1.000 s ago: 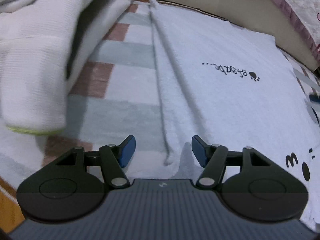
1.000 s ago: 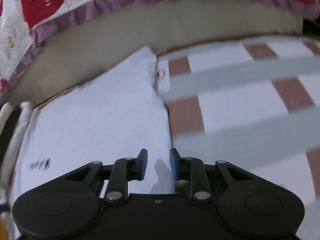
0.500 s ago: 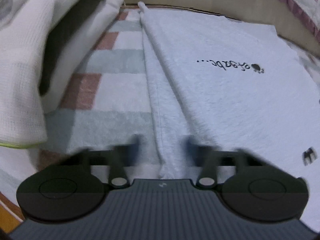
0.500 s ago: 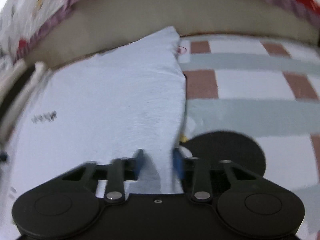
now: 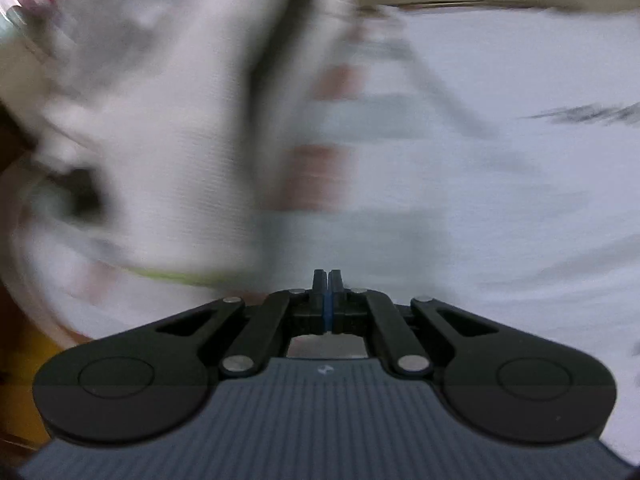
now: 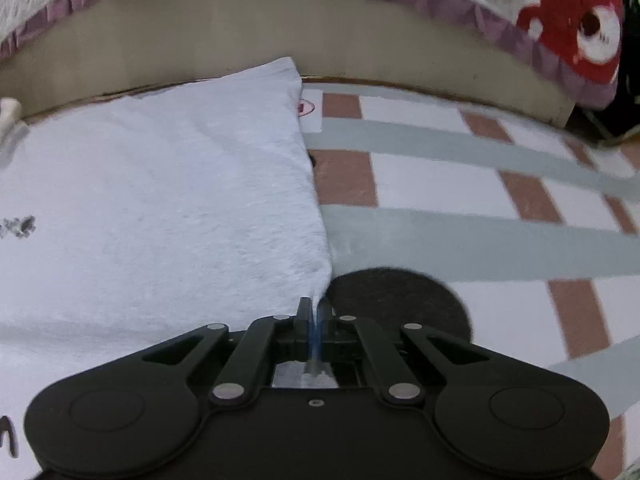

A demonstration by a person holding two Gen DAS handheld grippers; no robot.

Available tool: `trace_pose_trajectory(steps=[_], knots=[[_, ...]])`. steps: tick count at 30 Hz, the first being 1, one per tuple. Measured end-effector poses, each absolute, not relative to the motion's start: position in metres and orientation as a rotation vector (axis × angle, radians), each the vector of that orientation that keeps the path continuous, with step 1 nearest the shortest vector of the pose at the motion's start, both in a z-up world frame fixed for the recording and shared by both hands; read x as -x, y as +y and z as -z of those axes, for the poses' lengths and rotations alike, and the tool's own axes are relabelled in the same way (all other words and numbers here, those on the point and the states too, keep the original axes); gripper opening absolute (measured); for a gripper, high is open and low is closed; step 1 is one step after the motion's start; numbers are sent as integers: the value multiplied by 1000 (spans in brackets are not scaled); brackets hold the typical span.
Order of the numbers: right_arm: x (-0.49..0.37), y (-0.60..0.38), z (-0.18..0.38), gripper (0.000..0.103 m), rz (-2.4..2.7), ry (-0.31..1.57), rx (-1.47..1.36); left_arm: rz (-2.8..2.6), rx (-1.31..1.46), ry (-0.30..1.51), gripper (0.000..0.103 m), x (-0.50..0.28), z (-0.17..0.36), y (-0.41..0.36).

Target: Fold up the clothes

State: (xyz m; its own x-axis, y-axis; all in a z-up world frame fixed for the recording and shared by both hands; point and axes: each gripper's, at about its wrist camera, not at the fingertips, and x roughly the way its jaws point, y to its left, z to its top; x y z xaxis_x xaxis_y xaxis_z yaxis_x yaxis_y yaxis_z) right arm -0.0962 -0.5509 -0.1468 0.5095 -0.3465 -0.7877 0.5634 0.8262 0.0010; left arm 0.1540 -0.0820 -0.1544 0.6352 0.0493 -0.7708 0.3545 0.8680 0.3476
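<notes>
R gripper fingers pinched on the pale tee edge; L gripper fingers together, cloth btwn unclear (blur). Lift both evenly, keep the hem taut.

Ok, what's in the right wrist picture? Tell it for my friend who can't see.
The right gripper has its jaws shut on the edge of a pale blue shirt lying flat on a checked blanket. A black disc lies just right of the jaws, and a quilt with a purple frill hangs behind.
</notes>
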Motion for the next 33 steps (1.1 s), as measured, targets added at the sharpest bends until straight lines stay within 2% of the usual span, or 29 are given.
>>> trace_pose_trajectory(steps=[2, 4, 6, 7, 8, 10, 14, 18, 21, 23, 24, 27, 30, 33], knots=[[100, -551, 140, 0, 541, 871, -294, 266, -228, 992, 3, -165, 139, -47], [104, -552, 134, 6, 526, 862, -316, 310, -83, 1047, 7, -164, 133, -21], [108, -552, 127, 10, 511, 854, -338, 241, -145, 1068, 26, -156, 135, -10], [110, -553, 124, 10, 503, 850, -348, 218, -189, 1079, 41, -153, 137, -8], [112, -553, 120, 10, 496, 846, -359, 212, -213, 1084, 46, -151, 138, -6], [113, -544, 114, 13, 436, 836, -373, 204, -228, 1082, 47, -147, 135, -1], [103, -502, 104, 25, 183, 831, -425, 145, -191, 1038, 57, -147, 127, 5], [78, -446, 95, 27, -79, 869, -422, 221, -133, 1130, 57, -147, 142, 9], [60, -395, 87, 30, -286, 908, -370, 232, -187, 1148, 58, -143, 152, -1], [53, -359, 83, 43, -399, 919, -334, 214, -197, 1132, 66, -144, 155, -5], [51, -340, 81, 52, -446, 920, -318, 208, -189, 1120, 67, -144, 156, -6], [50, -284, 84, 55, -581, 938, -252, 194, -167, 1113, 80, -146, 162, -5], [62, -238, 92, 55, -691, 953, -162, 193, -123, 1128, 78, -147, 163, 2], [79, -205, 101, 55, -780, 982, -40, 189, -80, 1125, 68, -144, 162, 5]])
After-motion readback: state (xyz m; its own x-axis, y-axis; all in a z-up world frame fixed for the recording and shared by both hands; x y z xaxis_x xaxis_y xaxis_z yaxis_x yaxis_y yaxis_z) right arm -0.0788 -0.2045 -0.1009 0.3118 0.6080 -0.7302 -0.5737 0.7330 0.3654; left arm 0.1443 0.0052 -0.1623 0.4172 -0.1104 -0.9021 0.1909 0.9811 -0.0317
